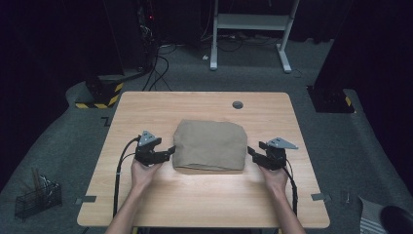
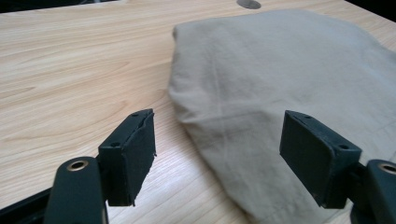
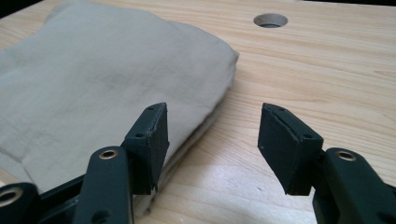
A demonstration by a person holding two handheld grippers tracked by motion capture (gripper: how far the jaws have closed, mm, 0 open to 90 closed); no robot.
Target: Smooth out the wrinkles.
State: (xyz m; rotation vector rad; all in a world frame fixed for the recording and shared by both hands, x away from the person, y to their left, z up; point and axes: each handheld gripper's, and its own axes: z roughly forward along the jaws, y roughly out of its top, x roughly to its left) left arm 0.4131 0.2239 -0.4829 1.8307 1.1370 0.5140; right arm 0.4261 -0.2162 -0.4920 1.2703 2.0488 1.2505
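A folded tan cloth (image 1: 210,145) lies flat in the middle of the wooden table (image 1: 146,204), a bit nearer the front edge than the back edge. It is folded into a thick, soft square with rounded corners. A person's two hands come in from the front edge of the table, one on each side of the cloth. The left gripper (image 1: 170,150) sits just beside the left edge of the cloth, and its tips point at that edge. In the left gripper view, its two black jaws stand wide apart with nothing pinched between them, and the cloth's edge lies under the gap. The right gripper (image 1: 252,151) sits just beside the right edge of the cloth and points at it too. In the right gripper view, its jaws are also spread wide and hold nothing, with the cloth's near corner by one jaw. A small round hole (image 1: 237,105) is in the table near the back edge, behind the cloth.
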